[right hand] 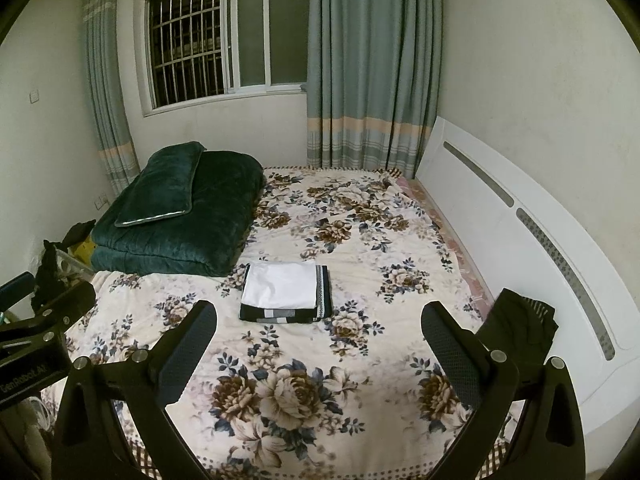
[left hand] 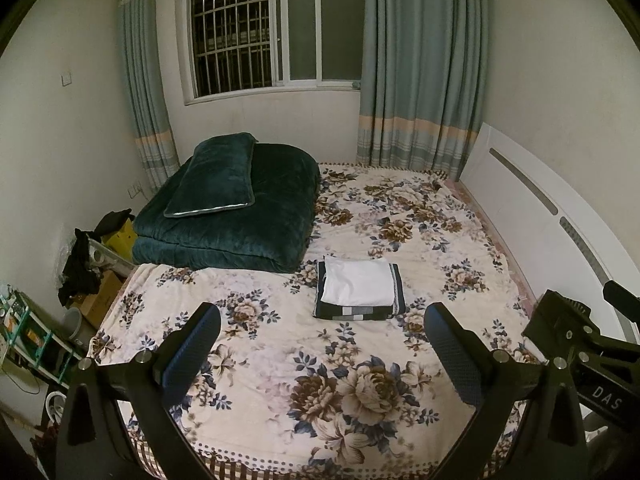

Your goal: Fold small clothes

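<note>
Looking along both sets of tongs, I see the bed with its cream floral-print blanket stretching away to the barred window. My left gripper has its two black textured fingers spread wide, nothing between them, held above the near part of the bed. My right gripper is the same — fingers apart, gripping nothing, over the blanket's near edge.

Out in the middle of the bed, ahead of both grippers and well clear of them, sits the small stack of folded clothes: a white folded garment lying flat on top of a black folded piece with grey-and-white patches. In the right wrist view the stack lies a little left of centre.

Beyond it, toward the far left corner, a thick dark-green folded quilt carries a matching dark-green pillow — the stack lies just beside the quilt's near edge. A crumpled black garment lies at the bed's right edge, near the white headboard and behind my right gripper's outer finger. Grey-green curtains hang either side of the window.
</note>
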`<state>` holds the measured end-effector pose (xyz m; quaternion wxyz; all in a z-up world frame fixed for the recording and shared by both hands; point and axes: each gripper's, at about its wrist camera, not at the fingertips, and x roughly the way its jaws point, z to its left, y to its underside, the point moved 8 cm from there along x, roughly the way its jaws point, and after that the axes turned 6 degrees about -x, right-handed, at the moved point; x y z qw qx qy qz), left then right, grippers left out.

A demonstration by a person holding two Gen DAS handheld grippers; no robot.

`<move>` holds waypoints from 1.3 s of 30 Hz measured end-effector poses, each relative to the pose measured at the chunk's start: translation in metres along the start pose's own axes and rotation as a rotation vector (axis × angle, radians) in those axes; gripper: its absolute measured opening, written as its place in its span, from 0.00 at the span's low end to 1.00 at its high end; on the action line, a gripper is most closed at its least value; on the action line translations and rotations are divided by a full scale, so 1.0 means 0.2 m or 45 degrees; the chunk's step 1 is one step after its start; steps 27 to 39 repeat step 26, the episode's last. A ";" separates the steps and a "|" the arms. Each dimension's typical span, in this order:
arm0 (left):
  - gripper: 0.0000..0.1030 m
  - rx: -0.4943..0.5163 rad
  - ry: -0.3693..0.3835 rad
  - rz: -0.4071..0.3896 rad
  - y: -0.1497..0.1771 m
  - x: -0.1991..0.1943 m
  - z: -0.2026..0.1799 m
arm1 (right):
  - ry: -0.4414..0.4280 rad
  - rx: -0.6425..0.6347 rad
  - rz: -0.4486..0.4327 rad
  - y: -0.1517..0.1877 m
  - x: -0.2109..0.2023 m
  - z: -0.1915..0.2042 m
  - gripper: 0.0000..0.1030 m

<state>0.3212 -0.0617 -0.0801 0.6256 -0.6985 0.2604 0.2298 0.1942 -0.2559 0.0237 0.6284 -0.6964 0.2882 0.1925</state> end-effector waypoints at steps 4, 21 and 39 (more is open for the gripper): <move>1.00 0.002 0.000 -0.003 -0.02 0.00 0.01 | -0.001 0.001 0.003 0.01 0.00 0.00 1.00; 1.00 0.002 -0.003 -0.004 0.00 -0.02 0.00 | 0.001 0.005 0.002 0.02 -0.01 0.01 1.00; 1.00 0.000 -0.003 -0.013 -0.01 -0.02 0.00 | 0.004 0.003 0.002 0.02 -0.01 0.01 1.00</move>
